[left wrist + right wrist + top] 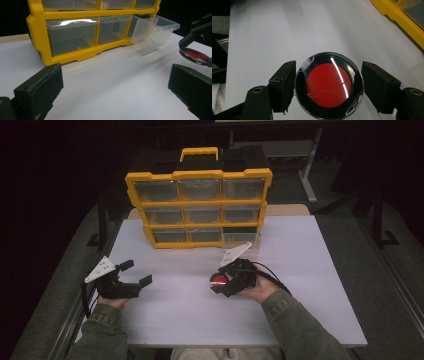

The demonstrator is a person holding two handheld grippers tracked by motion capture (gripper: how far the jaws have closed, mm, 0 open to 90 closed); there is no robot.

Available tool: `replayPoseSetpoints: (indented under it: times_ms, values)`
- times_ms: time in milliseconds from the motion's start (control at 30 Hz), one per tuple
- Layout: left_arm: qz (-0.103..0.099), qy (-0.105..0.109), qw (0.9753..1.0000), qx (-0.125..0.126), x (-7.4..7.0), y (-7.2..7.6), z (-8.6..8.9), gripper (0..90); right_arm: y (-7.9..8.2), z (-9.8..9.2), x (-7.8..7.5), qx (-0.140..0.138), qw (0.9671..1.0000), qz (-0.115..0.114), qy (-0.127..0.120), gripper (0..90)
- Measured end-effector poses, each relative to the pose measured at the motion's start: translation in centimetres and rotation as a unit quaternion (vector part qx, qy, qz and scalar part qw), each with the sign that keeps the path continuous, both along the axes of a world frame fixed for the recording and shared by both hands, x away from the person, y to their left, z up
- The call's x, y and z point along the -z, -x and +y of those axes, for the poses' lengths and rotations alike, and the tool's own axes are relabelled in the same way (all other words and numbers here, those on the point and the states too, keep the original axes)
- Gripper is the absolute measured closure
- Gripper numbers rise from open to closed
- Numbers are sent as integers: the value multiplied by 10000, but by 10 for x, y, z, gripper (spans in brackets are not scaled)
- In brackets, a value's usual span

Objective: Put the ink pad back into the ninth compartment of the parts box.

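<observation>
Red-centred round case (329,88) sits clamped in your right claw (329,87) mid-tabletop (310,270); your left claw (134,272), jaws apart, holds nothing near the left edge.

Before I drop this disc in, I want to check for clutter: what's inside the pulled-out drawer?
The clear drawer at the organizer's bottom row looks empty through its walls. Its far back is inside the frame, hidden. The right gripper holds the red disc.
</observation>
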State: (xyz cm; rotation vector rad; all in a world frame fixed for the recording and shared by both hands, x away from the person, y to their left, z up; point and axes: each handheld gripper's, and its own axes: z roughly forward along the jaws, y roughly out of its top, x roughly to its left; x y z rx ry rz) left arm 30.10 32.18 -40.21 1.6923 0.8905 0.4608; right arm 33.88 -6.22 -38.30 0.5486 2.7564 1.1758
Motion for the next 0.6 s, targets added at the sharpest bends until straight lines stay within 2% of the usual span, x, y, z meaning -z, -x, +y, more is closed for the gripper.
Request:
replayPoseSetpoints:
  times_ms: [600]
  values:
    - [8, 1, 10000, -2, 0, 0, 0, 0, -9, -2, -21, 47, 9998, -165, -36, 288]
